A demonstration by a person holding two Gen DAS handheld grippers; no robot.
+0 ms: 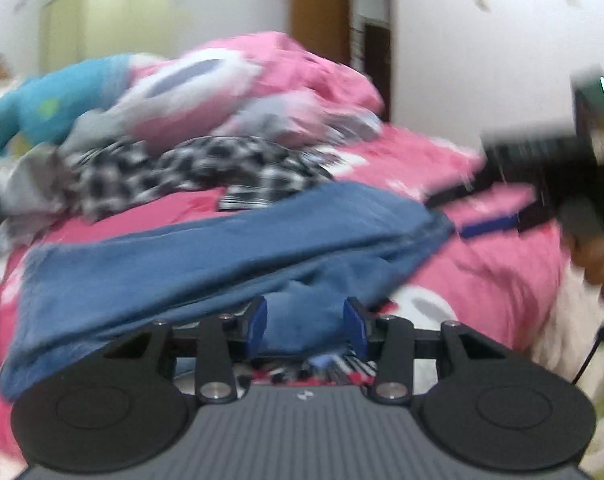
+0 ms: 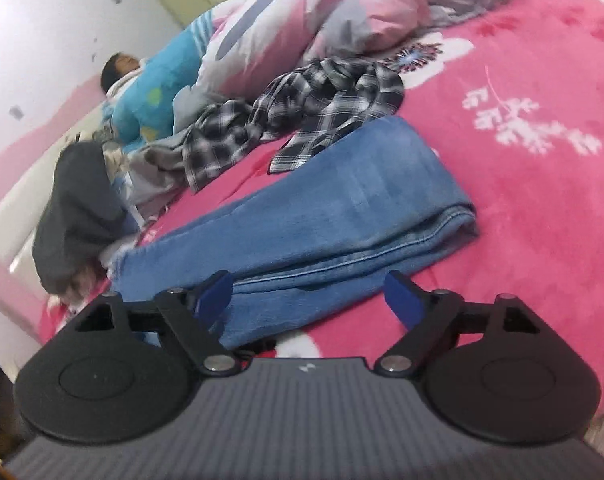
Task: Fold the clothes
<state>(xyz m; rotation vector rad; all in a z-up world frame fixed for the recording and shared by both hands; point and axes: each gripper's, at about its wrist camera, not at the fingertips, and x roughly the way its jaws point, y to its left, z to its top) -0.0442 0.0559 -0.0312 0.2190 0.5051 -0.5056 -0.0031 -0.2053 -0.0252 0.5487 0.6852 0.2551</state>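
A pair of blue jeans lies folded lengthwise in a long band across the pink floral bedspread. In the blurred left wrist view the jeans stretch left to right, and a bunch of denim fills the gap between the blue pads of my left gripper, which is shut on it. My right gripper hovers over the near edge of the jeans with its jaws spread wide and nothing pressed between them. In the left wrist view the right gripper appears smeared beside the folded end of the jeans, held by a hand.
A black-and-white plaid shirt lies crumpled just beyond the jeans. Behind it are a pink and grey quilt, grey clothes and a dark garment. A person lies under a blue cover at the far side.
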